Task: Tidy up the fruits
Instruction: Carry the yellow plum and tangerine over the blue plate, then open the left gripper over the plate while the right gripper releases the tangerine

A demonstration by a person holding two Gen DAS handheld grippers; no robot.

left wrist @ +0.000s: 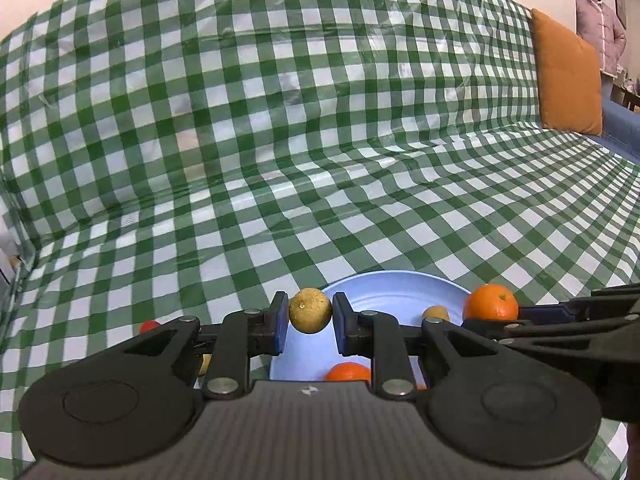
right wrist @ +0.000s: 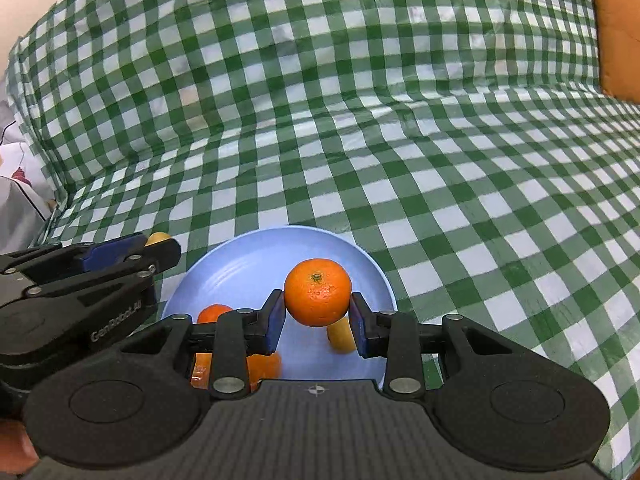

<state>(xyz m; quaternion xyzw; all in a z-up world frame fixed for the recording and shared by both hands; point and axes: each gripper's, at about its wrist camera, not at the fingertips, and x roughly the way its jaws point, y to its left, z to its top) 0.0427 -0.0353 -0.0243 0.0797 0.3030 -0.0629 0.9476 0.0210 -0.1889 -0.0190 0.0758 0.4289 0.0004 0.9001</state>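
Two grips: we hold one fruit in each gripper, both poised at the blue plate.
Left gripper (left wrist: 310, 314): our pads are clamped on a small tan fruit (left wrist: 310, 310), which sits squarely between the fingertips, raised off the cloth.
Right gripper (right wrist: 318, 316): our pads press either side of an orange (right wrist: 318, 293), stem end up, lifted above the plate floor.
Key relation: the plate (right wrist: 256, 256) lies directly beneath the orange, while the tan fruit hangs at the plate's left rim (left wrist: 396, 280), with the bowl lying to the right of and beyond our left fingers. We judge the right gripper the better placed to let go first.
Axis: both fruits are round, so no long axis matters.
On the plate: another orange (right wrist: 214, 314), a small yellowish fruit (right wrist: 340, 336) just below our held orange, and more orange pieces partly hidden by the gripper body.
Off the plate: a small red fruit (left wrist: 150, 325) rests on the checked cloth (left wrist: 280, 160) left of our left gripper.
Further out: an orange cushion (left wrist: 568, 76) and a person (left wrist: 598, 20) standing at far right.
Risk, as we judge it: the dropped orange may knock the yellowish fruit.
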